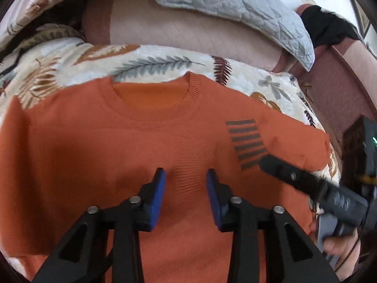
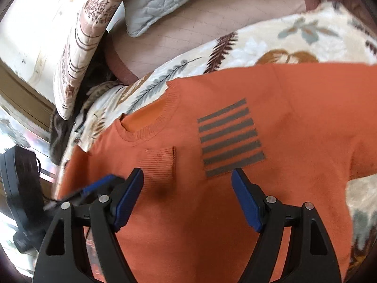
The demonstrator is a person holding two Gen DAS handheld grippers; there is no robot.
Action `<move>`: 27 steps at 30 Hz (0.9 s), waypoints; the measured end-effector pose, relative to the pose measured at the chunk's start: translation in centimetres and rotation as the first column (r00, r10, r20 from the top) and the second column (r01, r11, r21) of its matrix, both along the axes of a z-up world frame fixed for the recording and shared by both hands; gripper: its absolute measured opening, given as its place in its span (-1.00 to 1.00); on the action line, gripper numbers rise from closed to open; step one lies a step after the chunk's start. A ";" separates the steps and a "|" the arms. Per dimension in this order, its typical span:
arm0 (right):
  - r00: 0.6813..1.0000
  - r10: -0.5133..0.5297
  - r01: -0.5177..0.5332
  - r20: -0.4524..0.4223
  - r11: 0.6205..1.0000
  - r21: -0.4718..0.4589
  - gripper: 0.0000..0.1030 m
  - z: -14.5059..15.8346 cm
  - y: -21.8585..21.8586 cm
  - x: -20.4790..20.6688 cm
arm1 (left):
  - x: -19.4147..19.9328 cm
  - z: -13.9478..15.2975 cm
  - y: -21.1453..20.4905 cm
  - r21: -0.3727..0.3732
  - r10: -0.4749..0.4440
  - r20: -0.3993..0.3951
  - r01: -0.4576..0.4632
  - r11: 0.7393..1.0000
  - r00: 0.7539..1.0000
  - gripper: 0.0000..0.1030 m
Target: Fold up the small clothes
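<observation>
Sweater flat under both my grippers, collar pointing away from me.

The orange sweater (image 1: 99,146) lies spread on the leaf-print blanket (image 1: 150,63), its folded-in cuff (image 2: 160,162) nearest my left gripper (image 1: 186,176); my right gripper (image 2: 188,181) hovers by the stripes (image 2: 229,136). Both pairs of jaws stand apart, empty.

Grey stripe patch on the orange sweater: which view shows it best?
Right wrist view: the stripe patch sits near centre, whole and unobstructed. In the left wrist view it lies off to the right, its lower end hidden by the right tool.

Home: sofa (image 1: 179,35), leaf-print blanket (image 1: 153,63).
</observation>
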State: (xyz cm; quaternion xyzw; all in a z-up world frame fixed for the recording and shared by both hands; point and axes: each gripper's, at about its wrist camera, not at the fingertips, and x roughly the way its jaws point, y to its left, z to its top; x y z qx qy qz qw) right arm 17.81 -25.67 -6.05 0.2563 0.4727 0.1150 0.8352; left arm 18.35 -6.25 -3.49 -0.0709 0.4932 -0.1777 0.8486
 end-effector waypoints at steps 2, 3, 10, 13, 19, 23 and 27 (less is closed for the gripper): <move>1.000 0.029 -0.029 0.006 1.000 0.008 0.51 0.2 0.5 0.5 | -1.7 1.4 1.9 -0.015 0.016 0.044 -0.015 1.000 0.999 0.12; 0.999 0.045 -0.045 0.005 0.999 0.011 0.51 0.2 1.0 0.8 | -2.7 2.4 3.3 -0.023 0.029 0.072 -0.027 0.999 0.997 0.20; 0.981 0.170 -0.166 -0.090 0.985 0.052 0.08 -3.1 5.2 3.1 | -7.9 4.3 14.1 0.207 0.202 0.170 -0.235 0.950 0.965 0.43; 0.981 0.189 -0.192 -0.043 0.976 -0.104 -0.44 -3.0 7.1 2.9 | -8.6 2.4 17.3 0.252 0.264 0.145 -0.294 0.922 0.954 0.42; 0.967 0.169 -0.112 0.190 0.954 -0.279 -0.77 2.6 6.0 1.9 | -6.5 0.7 19.6 0.126 0.326 0.065 -0.332 0.935 0.943 0.36; 0.970 0.096 -0.005 0.223 0.926 -0.377 -0.77 3.6 3.5 2.6 | -4.8 1.3 18.7 0.107 0.323 0.099 -0.332 0.937 0.941 0.38; 0.992 0.069 -0.026 0.109 0.934 -0.357 -0.77 -0.2 2.1 4.1 | -2.6 -0.9 17.1 0.271 0.355 0.092 -0.366 0.890 0.930 0.36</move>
